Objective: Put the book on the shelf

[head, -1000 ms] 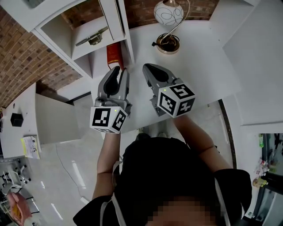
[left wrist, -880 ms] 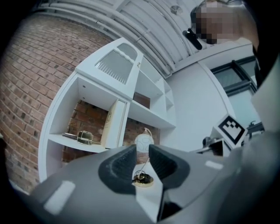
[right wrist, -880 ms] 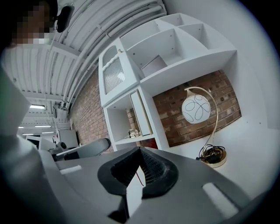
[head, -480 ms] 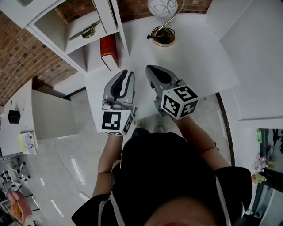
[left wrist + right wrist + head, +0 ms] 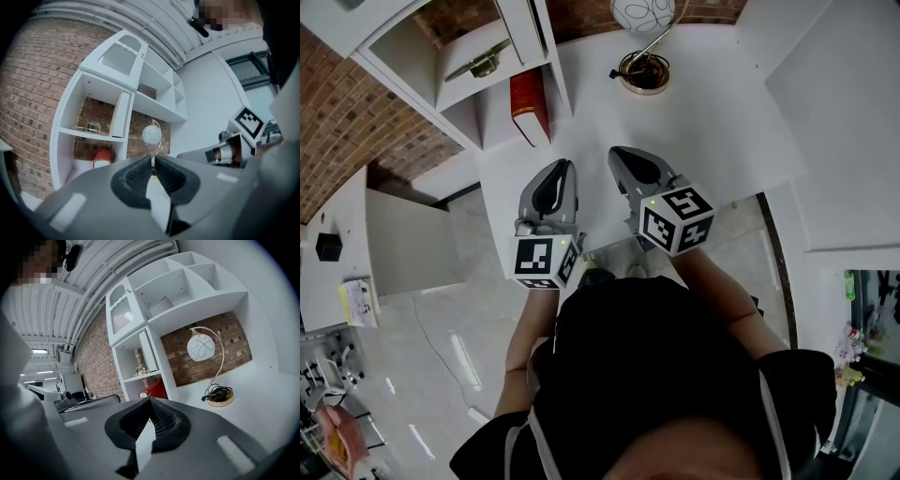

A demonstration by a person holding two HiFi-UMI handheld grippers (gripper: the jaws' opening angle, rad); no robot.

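Note:
The red book (image 5: 530, 105) stands upright in the bottom compartment of the white shelf unit (image 5: 546, 37), at the table's back left. It shows small in the left gripper view as the red book (image 5: 102, 156), and in the right gripper view as the red book (image 5: 157, 390). My left gripper (image 5: 560, 171) hovers over the table in front of the shelf, clear of the book, its jaws closing fully together on nothing. My right gripper (image 5: 623, 155) is beside it, shut and empty. The left gripper (image 5: 152, 161) and right gripper (image 5: 150, 401) both show pads meeting.
A globe lamp (image 5: 642, 14) with a round brass base (image 5: 643, 73) stands at the back of the white table (image 5: 712, 122). A metal object (image 5: 483, 64) lies on the shelf above the book. A low white cabinet (image 5: 403, 248) stands left of the table.
Both grippers have drawn back from the shelf towards the person. The left gripper, close to the book a second ago, is now apart from it, and its jaws have narrowed.

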